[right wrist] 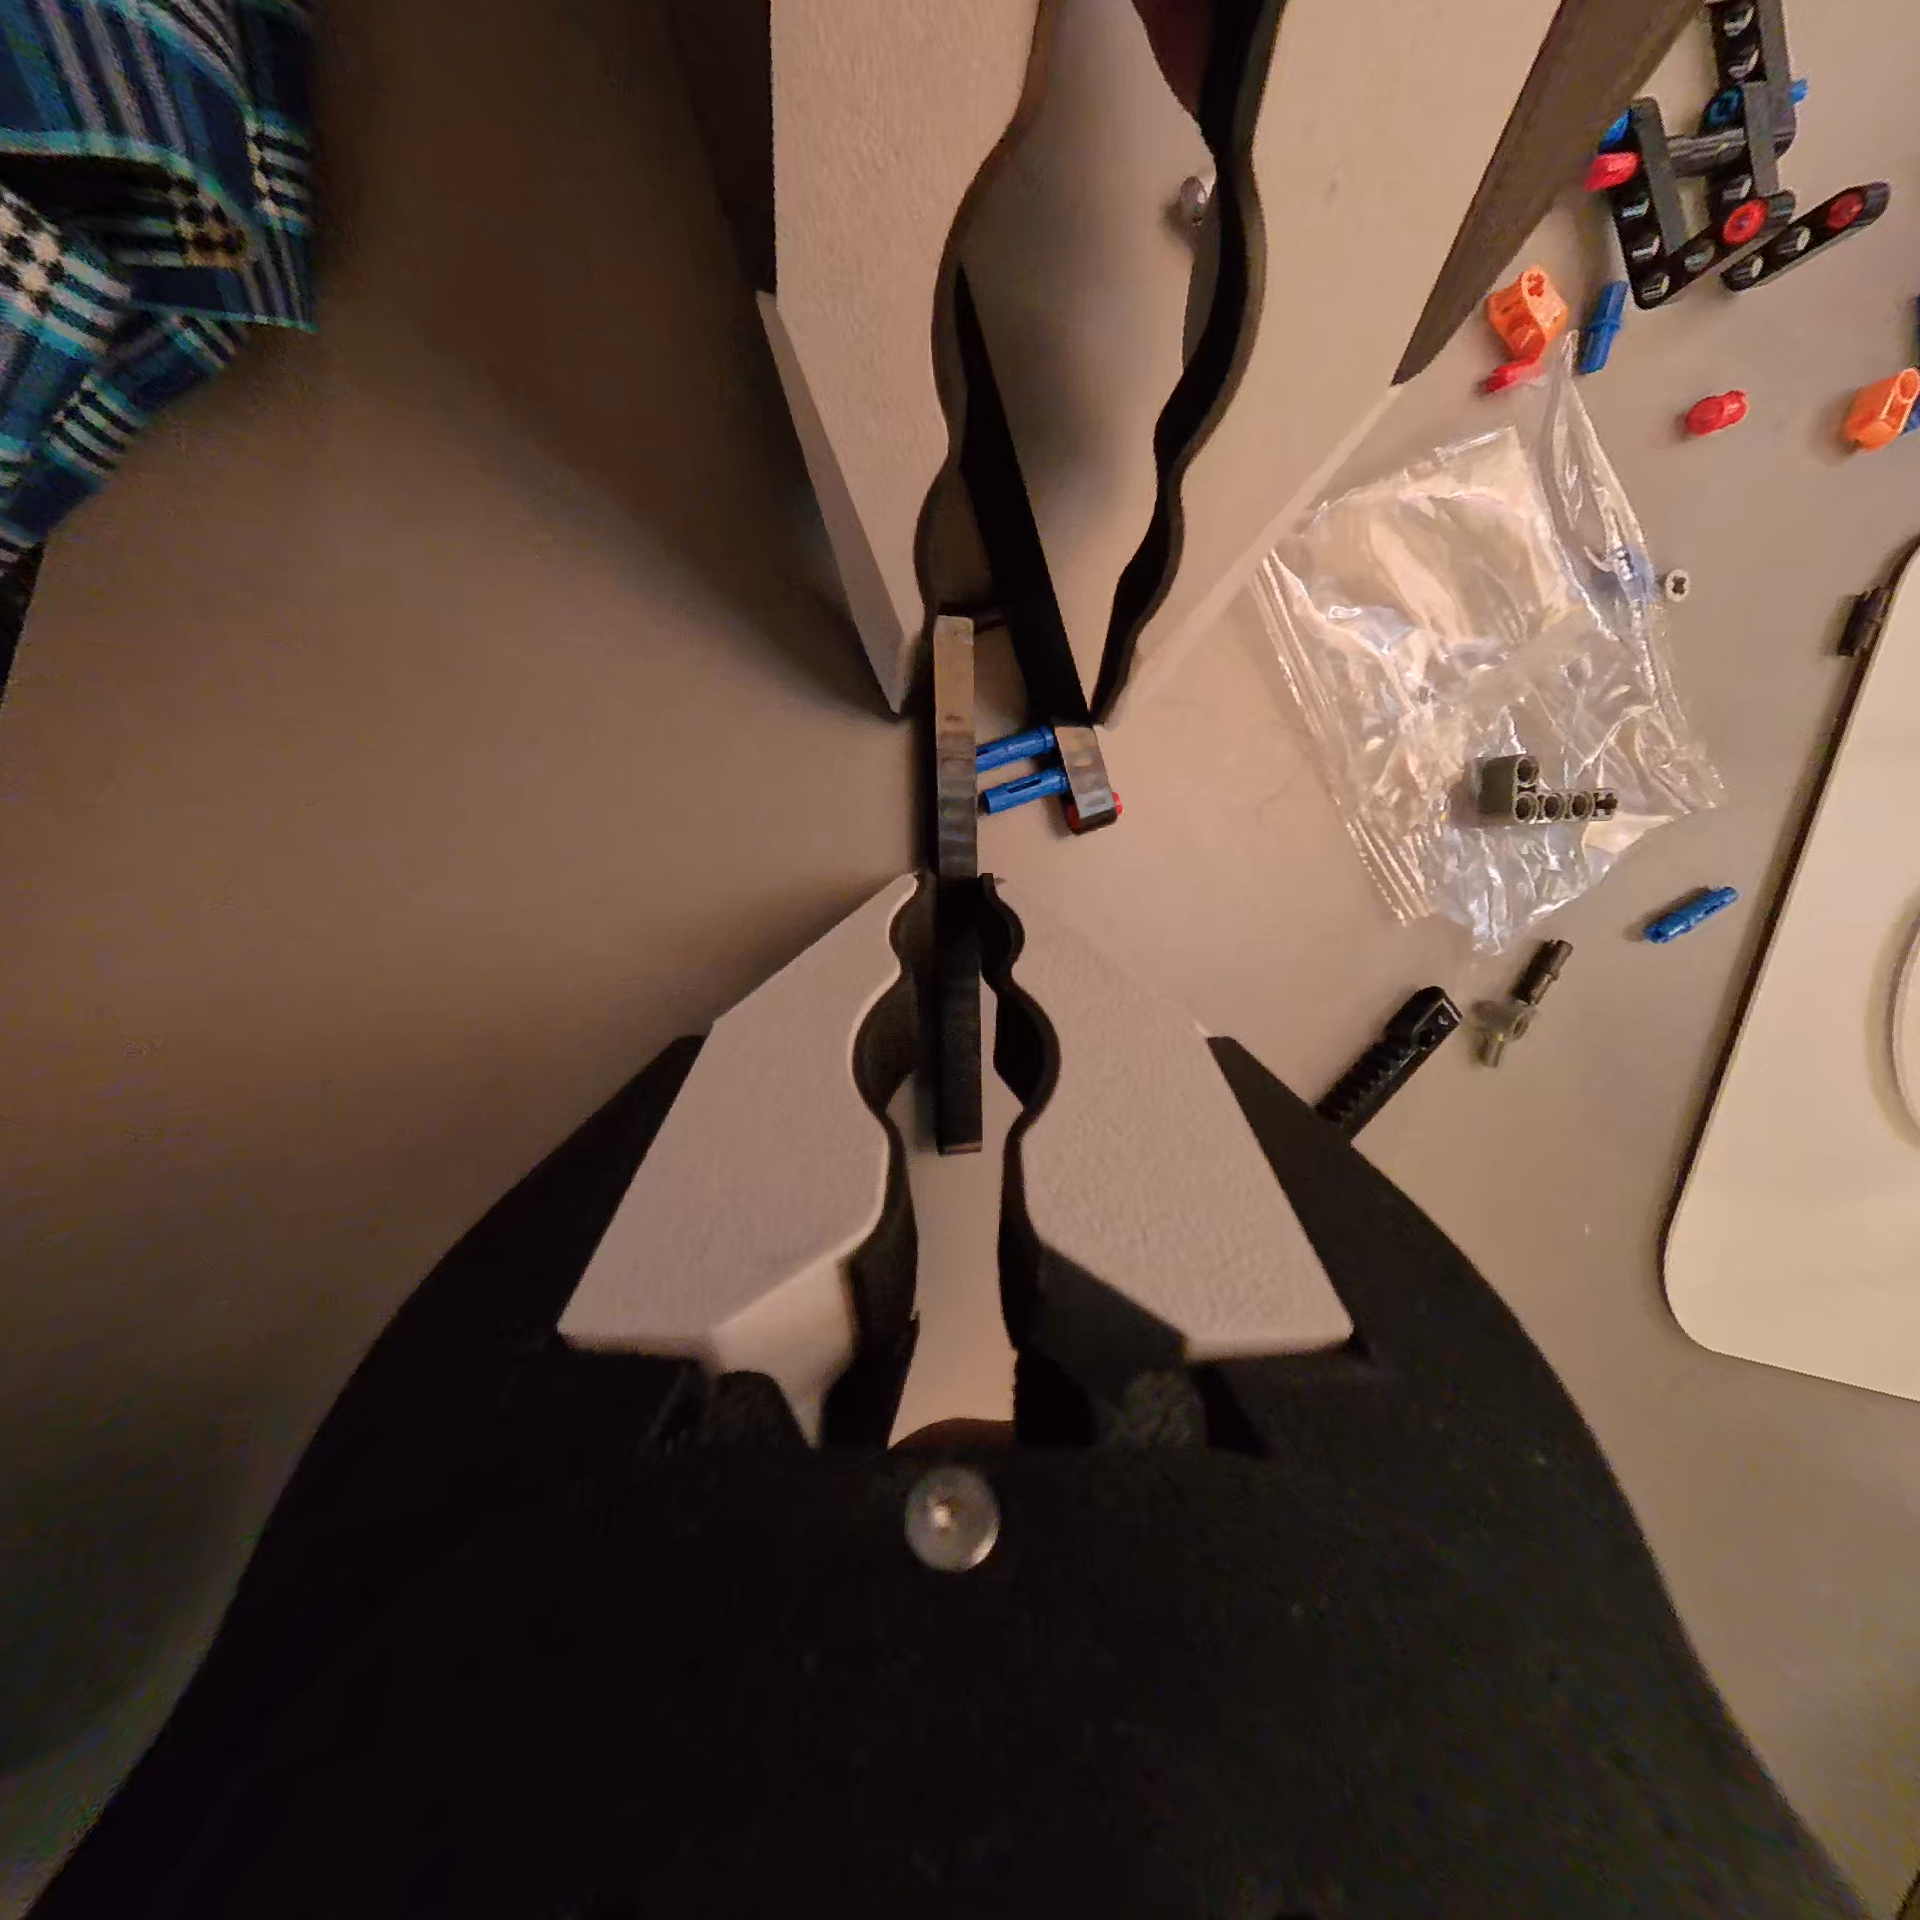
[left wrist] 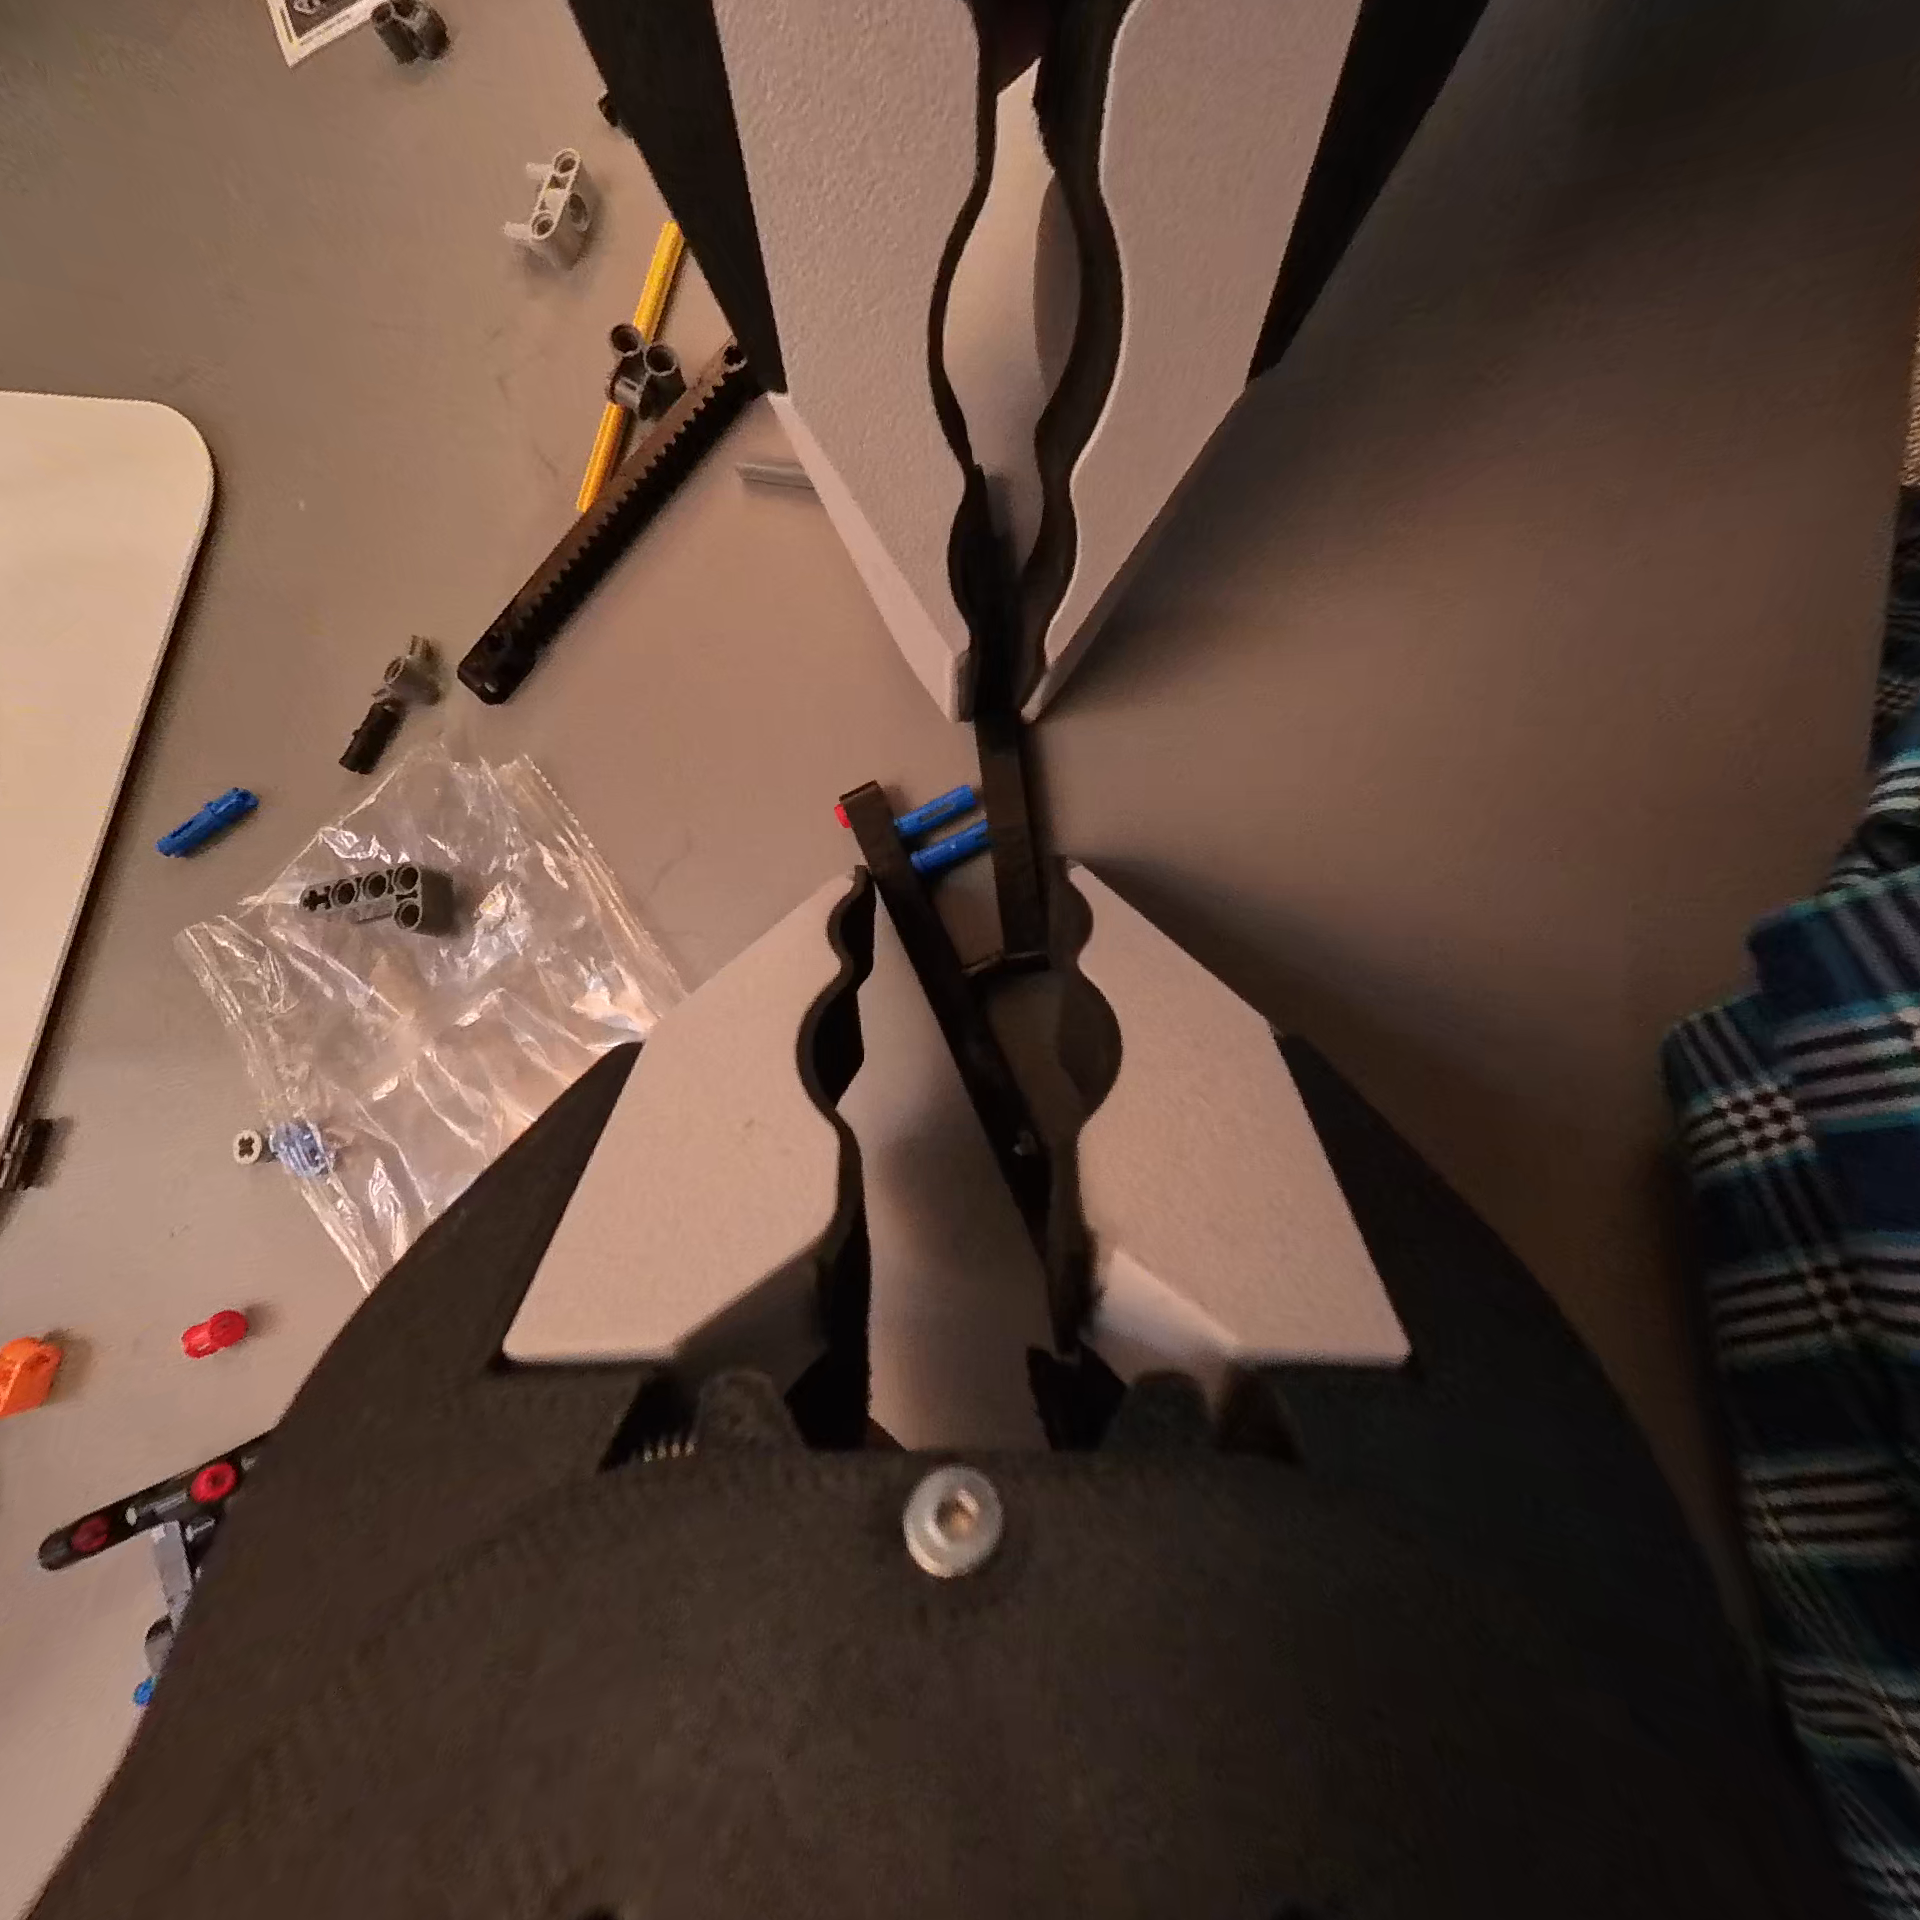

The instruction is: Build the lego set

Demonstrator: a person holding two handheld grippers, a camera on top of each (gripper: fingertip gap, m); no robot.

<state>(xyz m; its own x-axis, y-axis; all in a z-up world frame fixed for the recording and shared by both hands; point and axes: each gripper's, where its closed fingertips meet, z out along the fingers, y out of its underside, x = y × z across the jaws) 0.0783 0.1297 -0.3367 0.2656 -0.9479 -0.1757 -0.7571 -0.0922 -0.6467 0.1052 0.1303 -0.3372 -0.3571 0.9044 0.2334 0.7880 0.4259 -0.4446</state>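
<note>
Lego pieces in black, blue, red, orange, yellow and grey on a grey table (left wrist: 312, 260).
Two blue pins (right wrist: 1023, 766) join black beams (right wrist: 958, 790). At nine o'clock in the left view lie a clear bag (left wrist: 416, 997), a yellow rod (left wrist: 632, 364) and a red peg (left wrist: 214, 1333); at three o'clock, blue checked cloth (left wrist: 1808, 1195). Orange connectors (right wrist: 1525, 312) sit at one o'clock in the right view.

Clearance between the two facing grippers: almost none

The left gripper (left wrist: 961, 894) and right gripper (right wrist: 956, 894) meet tip to tip, each clamped on a flat black Lego beam (left wrist: 1013, 831); two blue pins (left wrist: 940, 826) bridge the narrow gap. One flank holds a crumpled clear plastic bag (left wrist: 416, 997), a long black toothed rack (left wrist: 613, 530) and scattered small pieces; the opposite flank is bare grey tabletop (right wrist: 416, 727) up to blue plaid cloth (right wrist: 135, 208).
</note>
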